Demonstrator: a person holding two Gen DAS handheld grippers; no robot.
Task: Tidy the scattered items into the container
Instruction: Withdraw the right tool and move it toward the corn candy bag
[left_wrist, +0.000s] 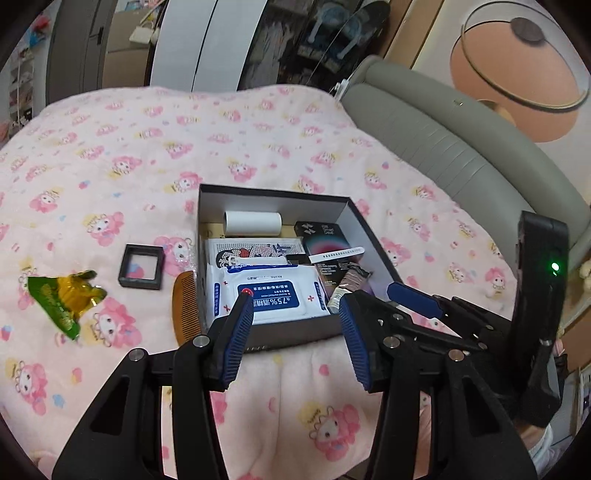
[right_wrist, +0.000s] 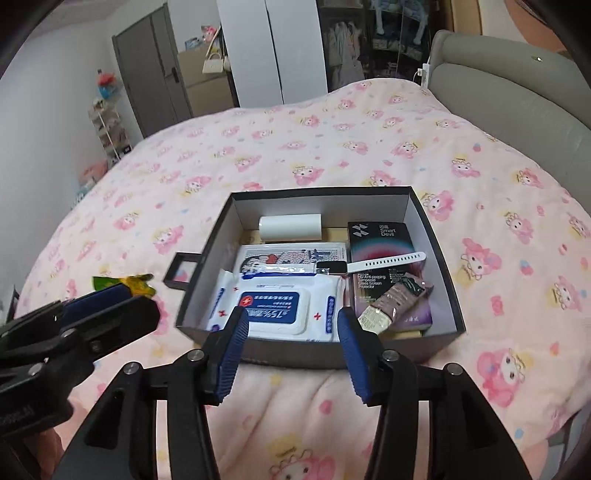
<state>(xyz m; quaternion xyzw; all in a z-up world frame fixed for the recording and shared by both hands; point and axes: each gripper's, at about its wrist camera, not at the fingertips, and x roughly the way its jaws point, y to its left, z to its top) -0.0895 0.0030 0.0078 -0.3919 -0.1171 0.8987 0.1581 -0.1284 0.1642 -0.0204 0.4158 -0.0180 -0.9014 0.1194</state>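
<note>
An open black box (left_wrist: 273, 194) (right_wrist: 436, 225) sits on the pink bed. Inside lie a wet-wipes pack (left_wrist: 266, 295) (right_wrist: 280, 306), a white roll (left_wrist: 253, 223) (right_wrist: 290, 228), a dark phone-protector box (right_wrist: 384, 243), a white-strapped watch (right_wrist: 369, 265) and a small tube (right_wrist: 391, 299). Left of the box lie a wooden comb (left_wrist: 184, 306), a black square frame (left_wrist: 141, 271) (right_wrist: 181, 271) and a green-yellow snack wrapper (left_wrist: 66, 299) (right_wrist: 122, 282). My left gripper (left_wrist: 295, 306) is open and empty at the box's near edge. My right gripper (right_wrist: 291, 321) is open and empty there too.
The pink cartoon-print blanket (left_wrist: 184, 140) covers the whole bed. A grey padded headboard (left_wrist: 461, 147) runs along the right. A wardrobe and shelves stand beyond the far edge (right_wrist: 155, 74). The other gripper shows at the right in the left wrist view (left_wrist: 417, 301).
</note>
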